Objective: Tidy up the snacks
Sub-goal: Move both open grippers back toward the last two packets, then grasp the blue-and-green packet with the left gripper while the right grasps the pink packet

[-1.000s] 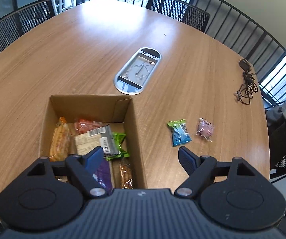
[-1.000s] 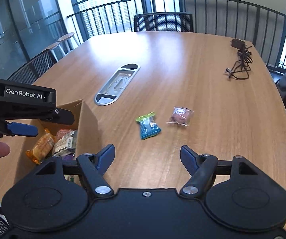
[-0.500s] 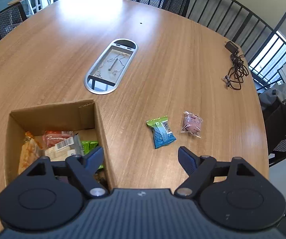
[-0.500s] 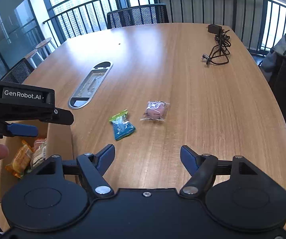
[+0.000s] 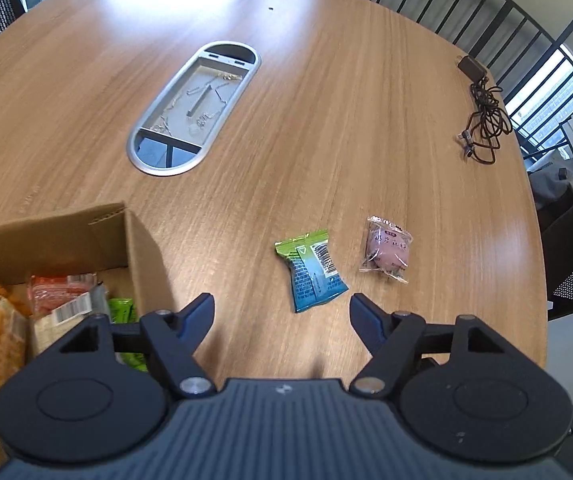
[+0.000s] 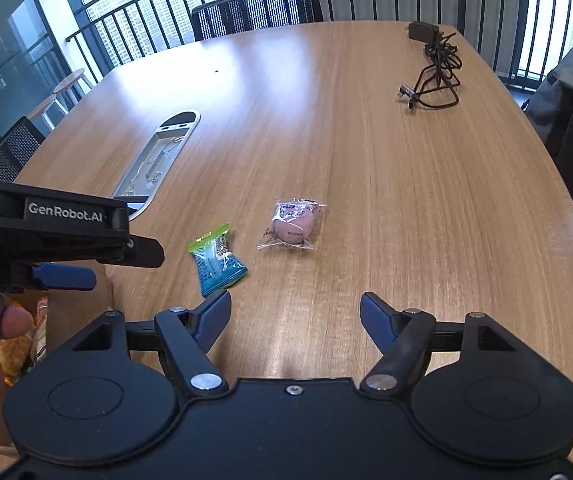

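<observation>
Several wrapped snacks are already stowed in the open brown cardboard box at the left, while two are left on the round wooden table: a green-and-blue packet, then a clear-wrapped pink sweet. The left gripper, its jaws just narrowed but empty, is lined up on the packet, and the right gripper is held spread and empty near the sweet, probably for pick-up.

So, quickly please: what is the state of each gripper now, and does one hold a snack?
Left gripper: open, jaws just closing a little, nothing between them.
Right gripper: open, holding nothing.
</observation>
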Demonstrator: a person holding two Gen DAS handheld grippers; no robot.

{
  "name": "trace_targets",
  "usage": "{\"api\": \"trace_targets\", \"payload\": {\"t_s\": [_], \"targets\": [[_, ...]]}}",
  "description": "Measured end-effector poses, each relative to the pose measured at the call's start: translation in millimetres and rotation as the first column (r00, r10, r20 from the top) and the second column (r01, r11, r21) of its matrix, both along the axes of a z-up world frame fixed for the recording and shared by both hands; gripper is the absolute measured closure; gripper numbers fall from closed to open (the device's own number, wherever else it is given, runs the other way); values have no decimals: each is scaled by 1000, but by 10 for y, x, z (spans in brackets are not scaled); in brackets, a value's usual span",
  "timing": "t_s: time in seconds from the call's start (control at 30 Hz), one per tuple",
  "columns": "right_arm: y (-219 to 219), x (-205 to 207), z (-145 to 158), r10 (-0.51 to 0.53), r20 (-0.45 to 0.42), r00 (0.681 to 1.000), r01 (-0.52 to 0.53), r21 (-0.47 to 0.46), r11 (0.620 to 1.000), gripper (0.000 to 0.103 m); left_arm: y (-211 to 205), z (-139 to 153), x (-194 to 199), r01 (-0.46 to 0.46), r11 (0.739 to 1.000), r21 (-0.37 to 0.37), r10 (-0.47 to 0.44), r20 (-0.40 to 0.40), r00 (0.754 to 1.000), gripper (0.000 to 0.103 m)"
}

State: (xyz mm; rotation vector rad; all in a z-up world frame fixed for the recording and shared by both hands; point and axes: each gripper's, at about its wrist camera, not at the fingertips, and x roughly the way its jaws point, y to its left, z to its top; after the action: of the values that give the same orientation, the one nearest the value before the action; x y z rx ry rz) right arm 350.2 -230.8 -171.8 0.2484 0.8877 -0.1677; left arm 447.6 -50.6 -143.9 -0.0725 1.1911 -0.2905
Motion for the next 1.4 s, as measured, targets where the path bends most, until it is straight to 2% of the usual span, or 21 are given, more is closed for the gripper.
{"api": "trace_targets", "payload": {"t_s": [0.13,0.23,0.33,0.43,0.53,0.63,0.83,1.0,1.07,1.2,1.3,1.4], "targets": [[-60,105,-75,0,-24,1000,0,8,1000,36,-74,-115,130,-12,1000,-7,11,-20,1000,31],[-101,177,-112,0,-35,999,0,13,1000,37,-159,-142,196,-22,999,46,22,13,1000,31],[-119,245,-149,4,-47,999,-4,10,1000,37,-197,-141,268,-43,997,61,41,28,999,31],[-144,310,-170,8,-55,998,-8,7,1000,37,-209,-93,315,-39,999,17,39,25,999,33],[-165,353,-191,10,-60,998,-9,9,1000,37,-286,-50,319,-27,1000,17,26,41,999,33],[-187,404,-214,9,-63,998,-8,10,1000,37,-318,-175,361,-36,999,-3,36,-11,999,33],[-206,458,-238,15,-73,997,-15,0,1000,38,-328,-438,432,-66,998,-24,63,-89,994,44],[-267,496,-237,10,-84,996,-11,-13,1000,38,-385,-552,484,-75,997,-26,71,-111,991,49],[-277,522,-241,10,-85,996,-11,-15,1000,38,-401,-620,508,-73,997,-18,70,-137,988,59],[-269,627,-252,20,-85,996,-21,-15,1000,39,-389,-626,513,-71,997,-28,66,-148,987,72],[-248,699,-257,26,-82,996,-27,-10,1000,40,-344,-608,520,-83,997,-7,81,-140,987,73],[-216,770,-252,37,-78,996,-38,-8,999,40,-258,-553,537,-99,995,-19,96,-131,987,74]]}}
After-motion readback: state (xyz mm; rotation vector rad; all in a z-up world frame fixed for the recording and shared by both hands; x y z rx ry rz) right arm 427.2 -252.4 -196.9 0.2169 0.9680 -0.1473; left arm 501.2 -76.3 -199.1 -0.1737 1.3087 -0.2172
